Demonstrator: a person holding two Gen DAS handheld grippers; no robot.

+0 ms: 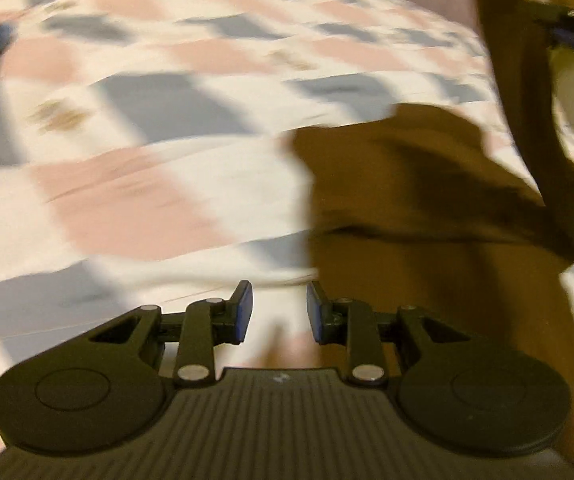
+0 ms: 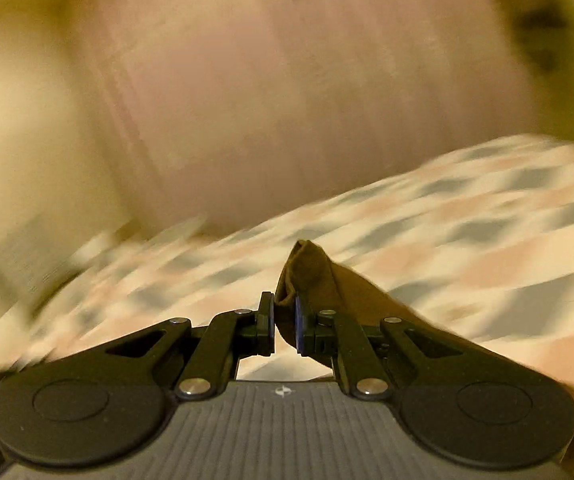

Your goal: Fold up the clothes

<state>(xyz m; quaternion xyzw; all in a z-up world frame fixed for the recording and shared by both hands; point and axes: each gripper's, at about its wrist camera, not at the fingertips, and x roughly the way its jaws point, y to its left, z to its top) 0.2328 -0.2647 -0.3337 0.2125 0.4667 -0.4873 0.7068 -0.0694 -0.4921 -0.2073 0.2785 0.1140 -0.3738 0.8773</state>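
**Right fingers pinch the brown garment; left fingers stand empty**

The fingers (image 2: pixel 271 320) of the right gripper (image 2: pixel 285 322) are nearly closed on a bunched edge of the brown garment (image 2: pixel 307 270), which pokes up between the pads and trails off to the right. The left gripper (image 1: pixel 279 310) has its fingers (image 1: pixel 244 312) moderately apart with nothing between them, hovering just beside the garment's near edge. Most of the cloth lies crumpled on the bed's checked pink, grey and white cover (image 1: pixel 147 184), while one strip rises toward the right gripper at the upper right of the left wrist view.

Both views are blurred, so details of the garment are hard to tell. To do this step well, the lifted edge probably needs steady tension while the left fingers take a matching edge, so the cloth spreads flat before any fold is made.
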